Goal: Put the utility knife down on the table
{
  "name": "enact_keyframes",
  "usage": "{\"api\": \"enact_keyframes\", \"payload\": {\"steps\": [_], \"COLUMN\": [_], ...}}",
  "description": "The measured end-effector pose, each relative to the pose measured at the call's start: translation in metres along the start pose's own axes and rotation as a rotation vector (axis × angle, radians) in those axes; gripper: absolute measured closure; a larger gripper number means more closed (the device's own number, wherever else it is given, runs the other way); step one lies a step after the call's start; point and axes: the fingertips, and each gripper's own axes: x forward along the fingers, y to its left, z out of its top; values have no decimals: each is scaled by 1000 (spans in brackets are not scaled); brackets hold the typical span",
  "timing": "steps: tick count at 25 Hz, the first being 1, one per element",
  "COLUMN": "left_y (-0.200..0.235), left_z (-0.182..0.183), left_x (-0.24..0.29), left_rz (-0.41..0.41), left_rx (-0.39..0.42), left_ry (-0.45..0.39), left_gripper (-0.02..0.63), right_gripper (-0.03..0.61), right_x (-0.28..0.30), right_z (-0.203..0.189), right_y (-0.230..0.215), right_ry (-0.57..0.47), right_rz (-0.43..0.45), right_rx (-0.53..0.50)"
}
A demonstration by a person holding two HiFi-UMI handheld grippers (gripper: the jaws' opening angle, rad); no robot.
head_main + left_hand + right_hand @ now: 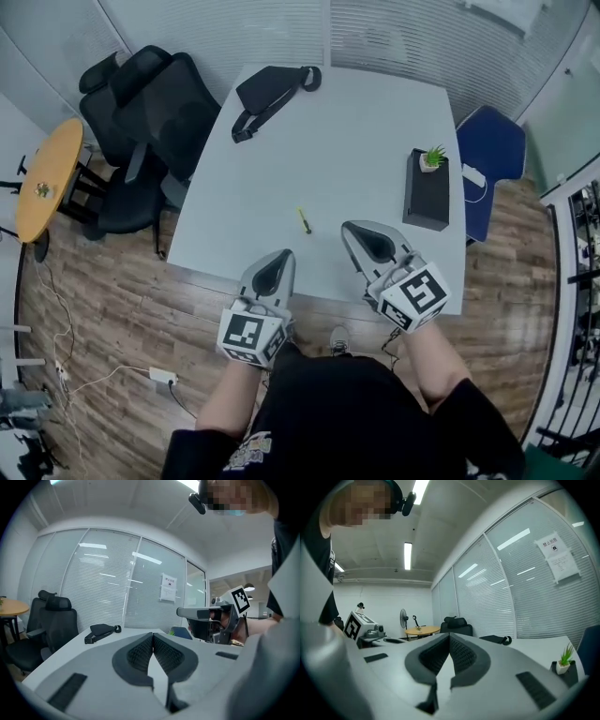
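Both tongs are clenched on nothing in the head view: the left tongs (281, 258) and the right tongs (356, 236) hang over the near edge of the worktop (375, 131). The utility knife (305, 221) lies flat on it between them, a little further in, touching neither, so the put-down looks done. The risk from here is a careless sweep: either tongs swinging inward could strike the knife and skid it toward the near edge and off onto the floor. It is too small to tell whether the blade is out, which would make such a slide worse. In the left gripper view the left tongs (153, 637) have their jaws pressed together with nothing between them, and the black bag (101, 631) sits at the far edge. The knife does not show, so steering by this view alone could bring the tongs down on it unseen. In the right gripper view the right tongs (450, 638) are likewise closed and empty, with the potted plant (565, 660) near the right edge. A wide pull-back that way could tip it.
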Motion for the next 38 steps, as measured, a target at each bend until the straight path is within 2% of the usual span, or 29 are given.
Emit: {"api": "enact_keyframes", "payload": {"steps": [8, 15, 21, 25, 32, 38], "left_y": [-10, 6, 23, 31, 21, 14], "left_z": [1, 1, 2, 0, -6, -9], "left_x": [-31, -60, -79, -89, -100, -115], "left_rz": [128, 140, 54, -25, -173, -253], "left_rx": [-11, -6, 0, -4, -6, 0], "left_ry": [-15, -14, -10, -6, -5, 1], "left_gripper": [607, 609, 607, 609, 609, 608], "right_gripper": [575, 575, 575, 575, 575, 575], "right_x": [-6, 8, 18, 15, -13, -32], "right_z": [-11, -22, -30, -36, -45, -48], "right_y": [19, 46, 76, 94, 110, 128], "right_ry": [16, 40, 47, 55, 57, 44], "right_rz": [118, 129, 47, -41, -208, -300], "right_rx": [11, 25, 56, 68, 79, 89]}}
